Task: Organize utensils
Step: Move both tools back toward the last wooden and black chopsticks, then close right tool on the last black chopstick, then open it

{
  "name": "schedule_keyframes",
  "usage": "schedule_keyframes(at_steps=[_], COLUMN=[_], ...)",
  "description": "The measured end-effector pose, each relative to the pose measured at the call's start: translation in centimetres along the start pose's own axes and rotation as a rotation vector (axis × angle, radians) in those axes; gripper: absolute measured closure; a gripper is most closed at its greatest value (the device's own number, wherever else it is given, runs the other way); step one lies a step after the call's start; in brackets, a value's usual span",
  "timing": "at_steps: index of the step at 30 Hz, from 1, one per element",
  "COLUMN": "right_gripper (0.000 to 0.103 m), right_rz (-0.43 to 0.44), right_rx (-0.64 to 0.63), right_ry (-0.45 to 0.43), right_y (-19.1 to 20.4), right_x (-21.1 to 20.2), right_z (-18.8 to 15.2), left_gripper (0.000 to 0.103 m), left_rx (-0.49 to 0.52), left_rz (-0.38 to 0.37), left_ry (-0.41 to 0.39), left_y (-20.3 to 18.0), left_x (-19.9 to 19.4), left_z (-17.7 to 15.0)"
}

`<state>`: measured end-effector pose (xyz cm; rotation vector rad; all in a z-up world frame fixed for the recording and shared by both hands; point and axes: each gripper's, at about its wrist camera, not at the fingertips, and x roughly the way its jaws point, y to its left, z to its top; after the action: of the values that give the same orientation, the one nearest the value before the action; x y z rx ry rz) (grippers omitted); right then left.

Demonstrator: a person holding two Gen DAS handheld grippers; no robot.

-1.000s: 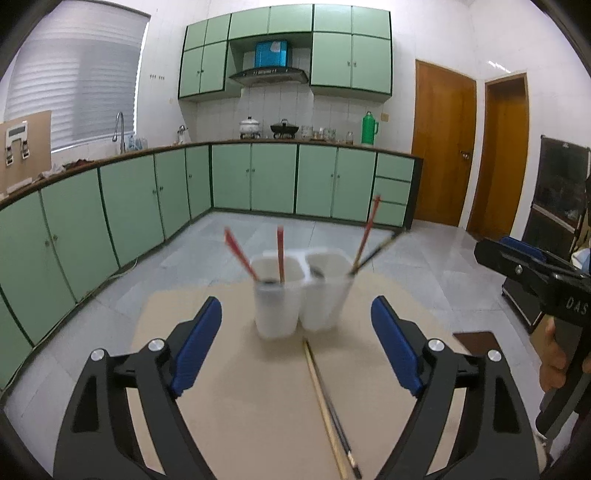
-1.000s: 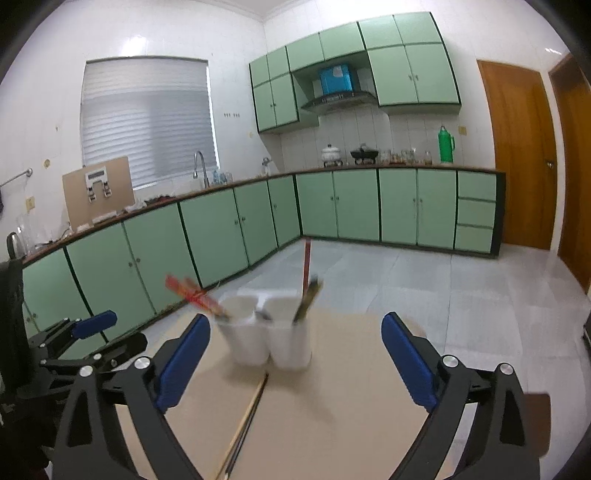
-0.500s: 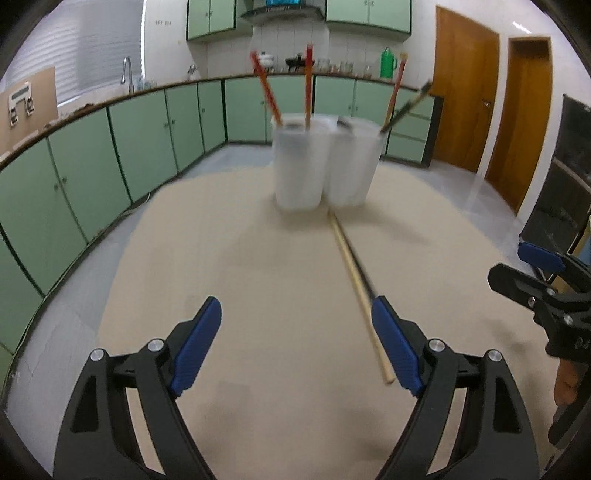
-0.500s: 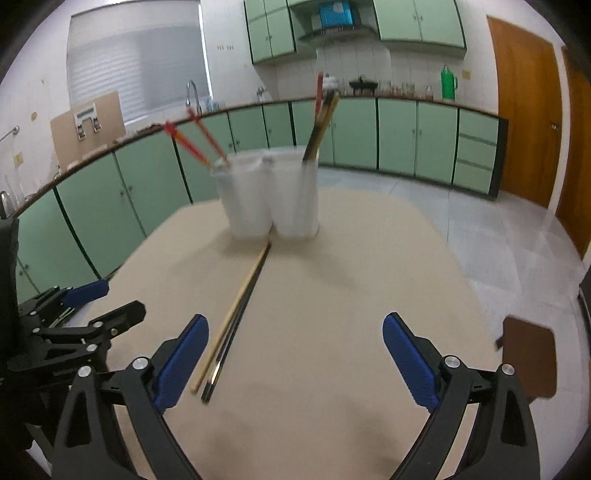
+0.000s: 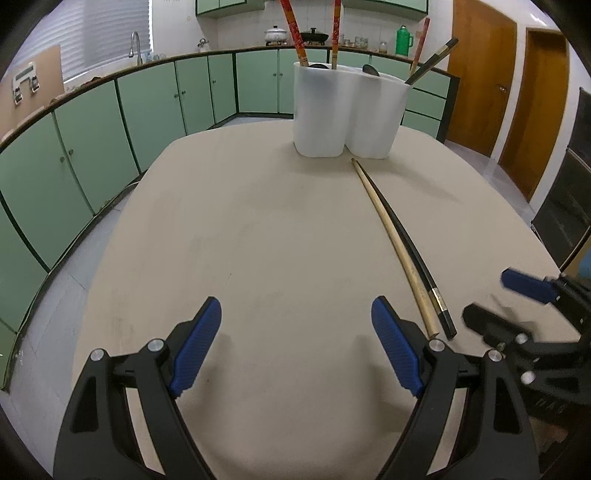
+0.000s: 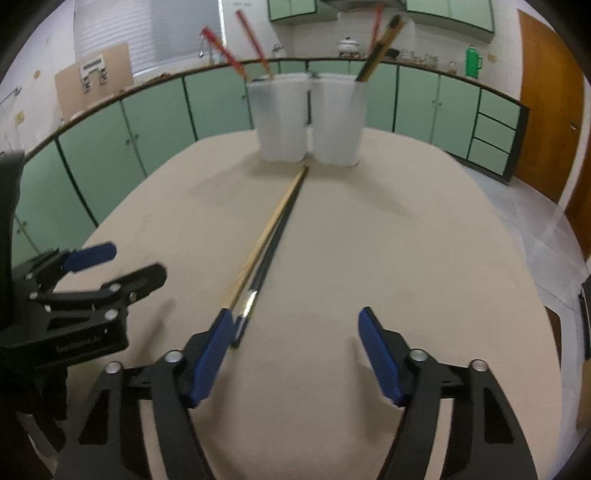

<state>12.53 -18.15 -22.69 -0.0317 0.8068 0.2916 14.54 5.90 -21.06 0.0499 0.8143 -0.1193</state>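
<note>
A white two-cup utensil holder (image 5: 347,110) stands at the far side of the beige table (image 5: 277,240); it also shows in the right wrist view (image 6: 306,118). Red chopsticks (image 5: 295,33) stand in its left cup, a red and a dark one (image 5: 430,64) in its right cup. A tan chopstick (image 5: 395,247) and a black chopstick (image 5: 413,251) lie side by side on the table. My left gripper (image 5: 295,347) is open and empty, low over the table, left of their near ends. My right gripper (image 6: 295,350) is open, its left finger (image 6: 212,354) next to the black chopstick's near end (image 6: 243,321).
Green kitchen cabinets (image 5: 110,118) and a counter curve around behind the table. Wooden doors (image 5: 480,74) stand at the right. The right gripper shows at the right edge of the left wrist view (image 5: 524,317); the left gripper shows at the left of the right wrist view (image 6: 74,295).
Both grippers have come down low over the table, near the ends of the two lying chopsticks. The holder now looks taller and farther up in both views. Both stay open.
</note>
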Motion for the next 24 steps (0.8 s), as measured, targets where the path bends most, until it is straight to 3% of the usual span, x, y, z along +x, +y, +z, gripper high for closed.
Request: schedule_keyframes(at_steps=[13, 17, 24], right_gripper=[0.067, 0.094, 0.096], right_rz=[0.033, 0.039, 0.036], right_rx=[-0.033, -0.044, -0.011], right_ry=[0.061, 0.065, 0.060], right_y=[1.9, 2.0, 0.9], right_x=[1.0, 1.1, 0.7], right_z=[0.0, 0.0, -0.2], left_gripper=[0.022, 0.022, 0.022], left_rx=[-0.008, -0.004, 0.009], left_rz=[-0.006, -0.008, -0.034], left_ry=[0.004, 0.001, -0.008], left_y=[-0.2, -0.4, -1.5], left_x=[0.5, 0.5, 0.0], left_z=[0.1, 0.2, 0.2])
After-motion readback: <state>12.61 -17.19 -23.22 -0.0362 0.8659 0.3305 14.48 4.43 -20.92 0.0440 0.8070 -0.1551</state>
